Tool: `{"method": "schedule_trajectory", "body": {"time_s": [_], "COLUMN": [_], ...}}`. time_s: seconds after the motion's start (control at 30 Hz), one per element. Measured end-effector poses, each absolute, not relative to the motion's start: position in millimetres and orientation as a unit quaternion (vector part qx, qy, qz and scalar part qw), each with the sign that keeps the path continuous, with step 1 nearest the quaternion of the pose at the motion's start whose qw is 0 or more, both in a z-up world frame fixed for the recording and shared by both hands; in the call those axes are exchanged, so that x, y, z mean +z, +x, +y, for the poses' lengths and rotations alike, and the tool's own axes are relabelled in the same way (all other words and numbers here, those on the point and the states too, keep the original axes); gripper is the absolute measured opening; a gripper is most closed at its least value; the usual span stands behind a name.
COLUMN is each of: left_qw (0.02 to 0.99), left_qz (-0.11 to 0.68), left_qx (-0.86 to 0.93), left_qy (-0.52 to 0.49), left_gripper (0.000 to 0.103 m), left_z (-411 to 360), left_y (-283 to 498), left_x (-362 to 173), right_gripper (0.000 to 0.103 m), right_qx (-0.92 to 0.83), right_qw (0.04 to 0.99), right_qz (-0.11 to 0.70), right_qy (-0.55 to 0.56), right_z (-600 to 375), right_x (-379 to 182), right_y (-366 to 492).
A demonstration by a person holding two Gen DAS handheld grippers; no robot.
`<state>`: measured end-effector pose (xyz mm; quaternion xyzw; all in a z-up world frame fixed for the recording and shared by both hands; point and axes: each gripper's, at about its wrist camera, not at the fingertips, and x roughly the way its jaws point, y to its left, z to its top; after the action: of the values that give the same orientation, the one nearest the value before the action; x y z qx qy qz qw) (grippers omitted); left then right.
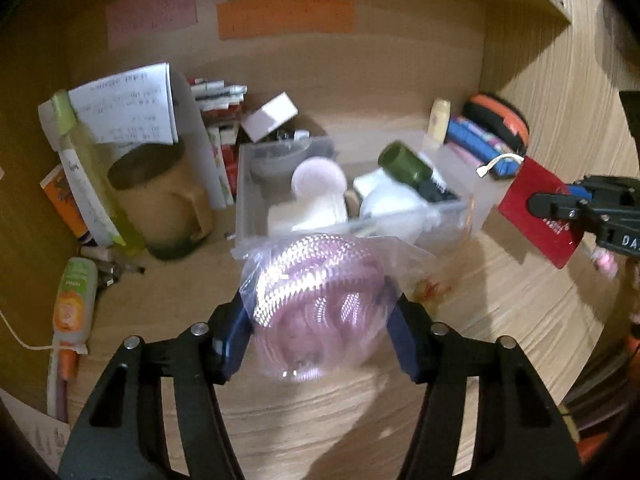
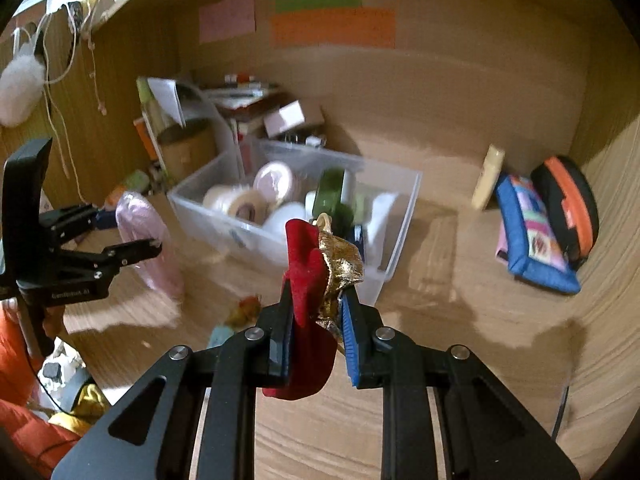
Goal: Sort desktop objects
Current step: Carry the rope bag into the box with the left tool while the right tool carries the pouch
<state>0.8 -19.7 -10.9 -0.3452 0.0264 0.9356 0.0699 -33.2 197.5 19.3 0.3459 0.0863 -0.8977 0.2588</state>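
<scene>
My left gripper [image 1: 320,312] is shut on a clear plastic bag with a coiled pink cable [image 1: 316,300] and holds it above the desk, just in front of the clear plastic bin [image 1: 244,184]. The bag also shows in the right wrist view [image 2: 140,232]. My right gripper [image 2: 318,300] is shut on a red pouch with gold trim [image 2: 308,276], held in front of the bin [image 2: 396,240]. The bin holds tape rolls [image 2: 240,200], a green bottle [image 1: 404,166] and white items. The right gripper with the red pouch [image 1: 536,212] shows at the right of the left wrist view.
A brown mug [image 1: 160,200], papers, books and tubes [image 1: 74,300] crowd the left back corner. A blue pencil case [image 2: 532,236] and a black-orange case [image 2: 568,208] lie at the right wall. A small colourful item [image 2: 248,308] lies on the desk before the bin.
</scene>
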Motion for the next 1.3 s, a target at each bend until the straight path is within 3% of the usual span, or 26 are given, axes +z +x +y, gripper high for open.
{"method": "schedule_trajectory", "body": {"time_s": [0.63,1.3], "left_qw": [0.084,0.109], "left_qz": [-0.033,-0.021], "left_qx": [0.96,0.937], "left_qy": [-0.266,-0.331], "left_gripper": [0.059,0.058], "left_z": [-18.1,25.4], "left_y": [-23.0,-133.4], "left_x": [49.4,28.0], "right_gripper": [0.018,0.018], "right_qx": [-0.912,-0.905], "right_qw": [0.269,0.199], "right_qz": [0.049,0.119], "right_qy": [0.305,0.356], "right_z": [183.6,166.0], "right_x": [53.6,5.4], "right_y": [-78.9,-146.3]}}
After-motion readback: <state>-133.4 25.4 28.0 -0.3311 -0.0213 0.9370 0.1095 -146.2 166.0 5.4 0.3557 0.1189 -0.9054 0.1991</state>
